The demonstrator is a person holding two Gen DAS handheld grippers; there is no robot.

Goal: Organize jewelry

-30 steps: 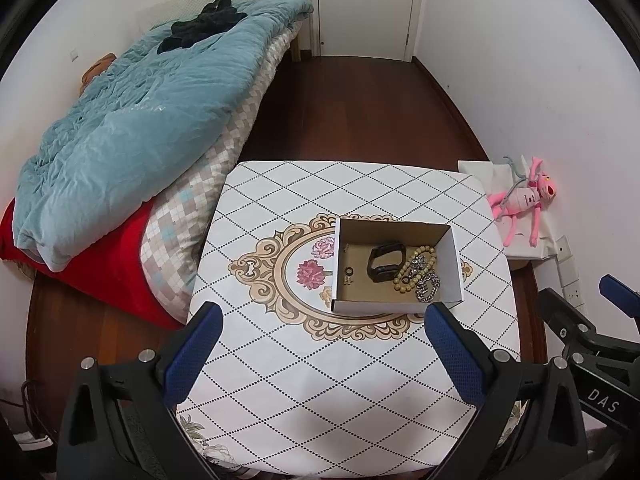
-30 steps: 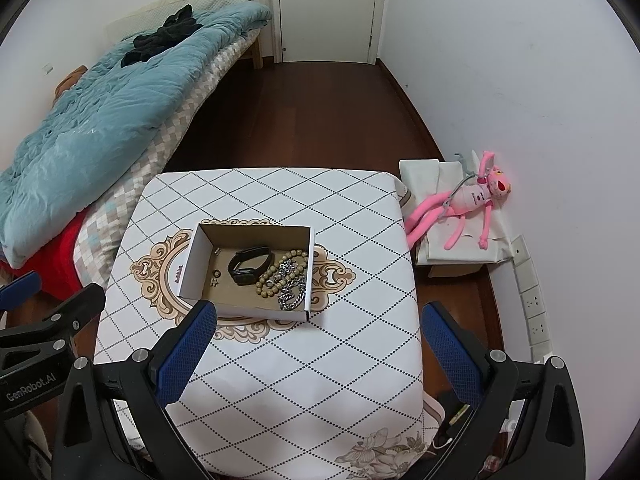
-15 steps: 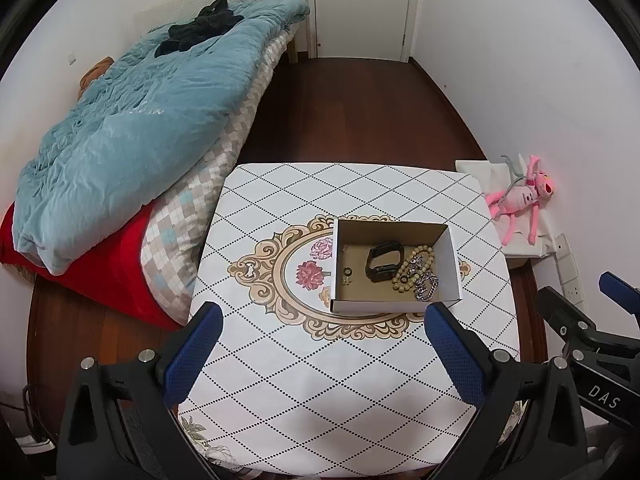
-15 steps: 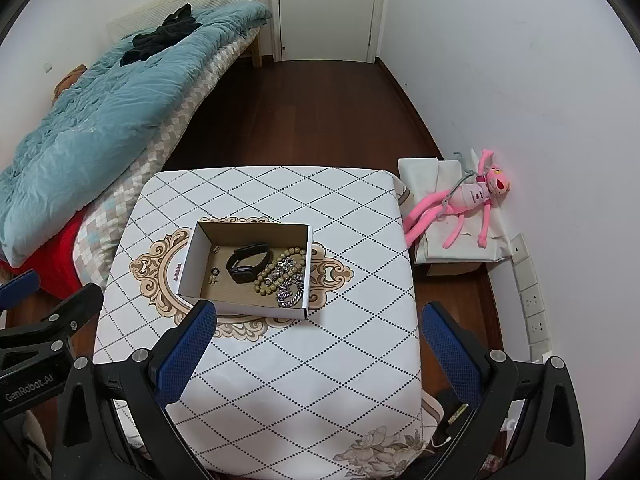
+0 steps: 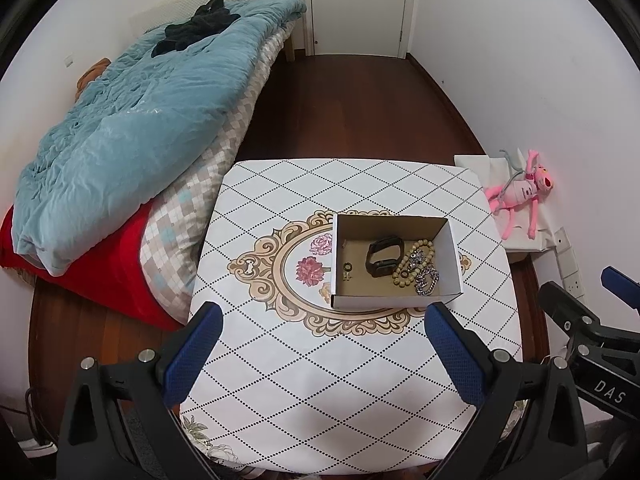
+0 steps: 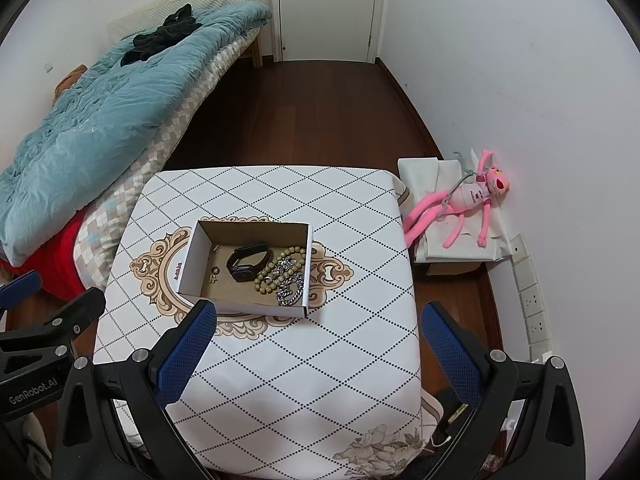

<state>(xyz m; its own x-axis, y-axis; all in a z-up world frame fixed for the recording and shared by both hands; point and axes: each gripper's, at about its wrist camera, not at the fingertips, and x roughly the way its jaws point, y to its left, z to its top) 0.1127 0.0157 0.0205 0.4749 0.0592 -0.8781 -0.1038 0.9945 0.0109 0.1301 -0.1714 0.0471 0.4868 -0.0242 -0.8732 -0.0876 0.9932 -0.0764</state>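
Observation:
An open cardboard box (image 5: 452, 248) (image 6: 192, 264) stands on the table's middle. In it lie a black watch band (image 5: 384, 256) (image 6: 248, 260), a beaded bracelet (image 5: 416, 252) (image 6: 276, 268), a silver chain (image 5: 426, 282) (image 6: 290, 294) and small rings (image 5: 347, 268) (image 6: 215, 271). My left gripper (image 5: 324, 344) is open and empty, high above the table's near edge. My right gripper (image 6: 320, 340) is open and empty, also high above the near edge.
The table (image 5: 360, 184) (image 6: 360, 220) has a white diamond-pattern cloth. A bed with a blue duvet (image 5: 132, 128) stands to the left. A pink plush toy (image 6: 464, 204) lies on a low box at the right wall. A door (image 6: 324, 8) is at the far end.
Both grippers have drawn back and up slightly; the table and box look a little smaller and farther. Nothing in the box has moved.

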